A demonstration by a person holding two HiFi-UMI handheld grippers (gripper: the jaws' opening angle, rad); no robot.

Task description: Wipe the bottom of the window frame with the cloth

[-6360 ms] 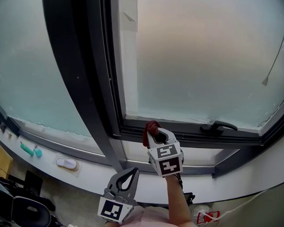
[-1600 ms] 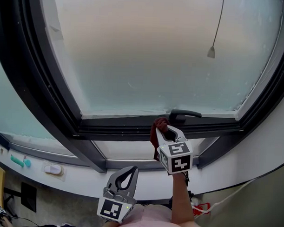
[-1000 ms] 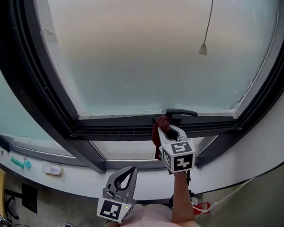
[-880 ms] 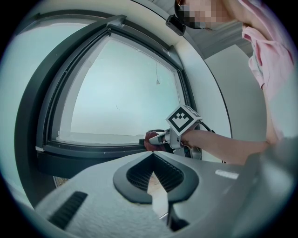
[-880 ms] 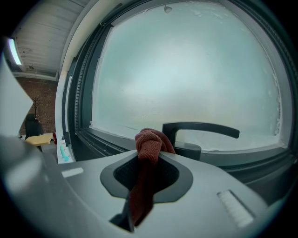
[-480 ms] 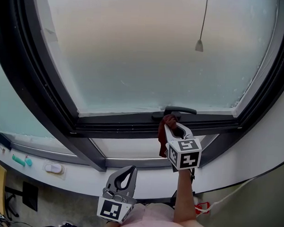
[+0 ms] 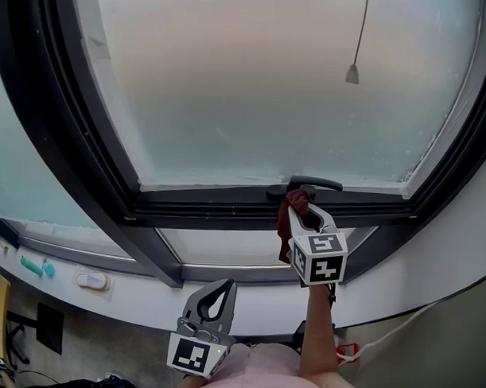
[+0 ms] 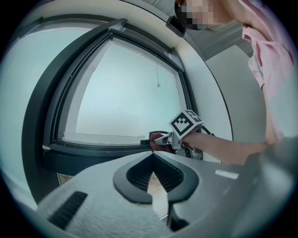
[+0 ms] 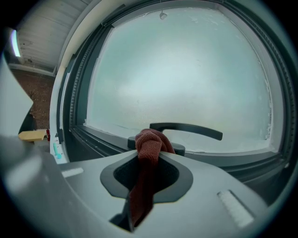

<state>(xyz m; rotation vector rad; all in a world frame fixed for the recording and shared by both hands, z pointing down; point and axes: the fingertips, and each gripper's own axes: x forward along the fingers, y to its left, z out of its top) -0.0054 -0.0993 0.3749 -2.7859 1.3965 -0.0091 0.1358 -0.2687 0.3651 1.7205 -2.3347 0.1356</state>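
My right gripper [image 7: 301,210] is reached far forward on an outstretched forearm [image 7: 318,331], its jaws clamped on a bunched red-brown cloth [image 9: 149,142]. My left gripper [image 7: 221,285] hangs low and near my body, jaws pressed together, nothing between them.

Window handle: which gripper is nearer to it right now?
Right. The right gripper, jaws shut on the cloth, sits just below the window handle at the frame's bottom rail. The left gripper is much lower, near the person's body.
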